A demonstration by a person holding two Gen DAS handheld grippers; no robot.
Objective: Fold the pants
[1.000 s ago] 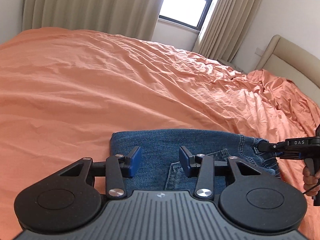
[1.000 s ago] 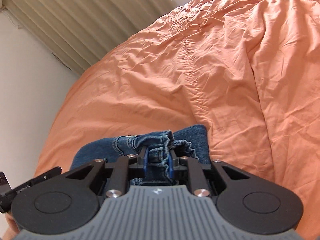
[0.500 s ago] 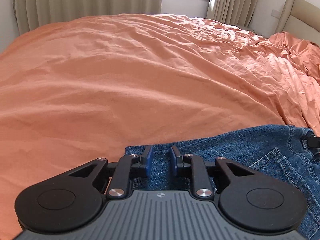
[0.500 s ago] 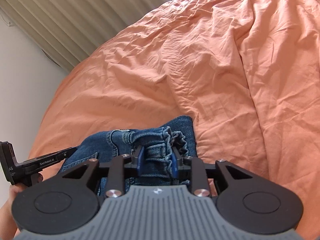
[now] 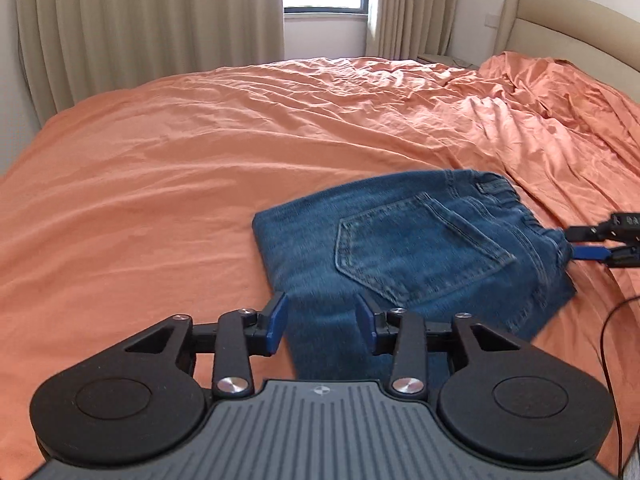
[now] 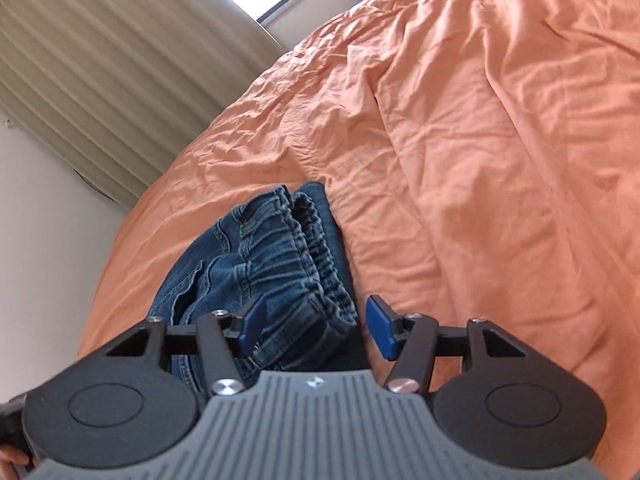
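The blue jeans (image 5: 404,248) lie folded in a compact rectangle on the orange bed, back pocket up. My left gripper (image 5: 322,322) is open, just above the near folded edge, holding nothing. My right gripper (image 6: 314,324) is open, its jaws astride the gathered elastic waistband (image 6: 296,248) without clamping it. The right gripper also shows in the left wrist view (image 5: 588,244) at the waistband end of the jeans.
The orange duvet (image 5: 200,152) covers the whole bed, rumpled toward the headboard (image 5: 560,28) at the right. Beige curtains (image 5: 140,20) and a window stand behind the bed. A black cable (image 5: 612,340) hangs at the right.
My right gripper has opened and let go of the waistband. My left gripper has opened wider and pulled back, so the folded jeans now lie free on the bed.
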